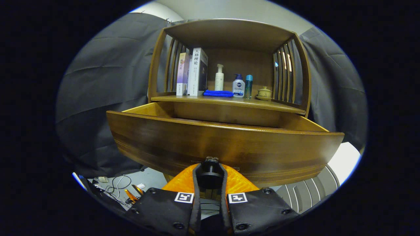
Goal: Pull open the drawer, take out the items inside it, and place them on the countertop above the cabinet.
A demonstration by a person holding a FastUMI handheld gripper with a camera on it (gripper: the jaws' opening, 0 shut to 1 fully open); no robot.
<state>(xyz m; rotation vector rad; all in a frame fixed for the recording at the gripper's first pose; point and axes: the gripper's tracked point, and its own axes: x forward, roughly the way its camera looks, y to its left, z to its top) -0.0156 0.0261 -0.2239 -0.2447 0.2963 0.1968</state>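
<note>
My tool point(210, 173) is closed on the knob point(210, 170) at the lower middle of the drawer point(226, 147) front, both fingers pressed to its sides. The drawer stands pulled well out from under the surface point(226, 101); its front hides the inside, so I cannot tell what lies there. I judge the pull about done. Next I should let go, lift above the front edge and look in. On the surface stand books point(192, 72), a cloth point(218, 93) and bottles point(238, 86).

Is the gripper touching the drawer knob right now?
Touching. The gripper view shows the gripper with both fingers closed on either side of the knob at the drawer front, no gap visible.
</note>
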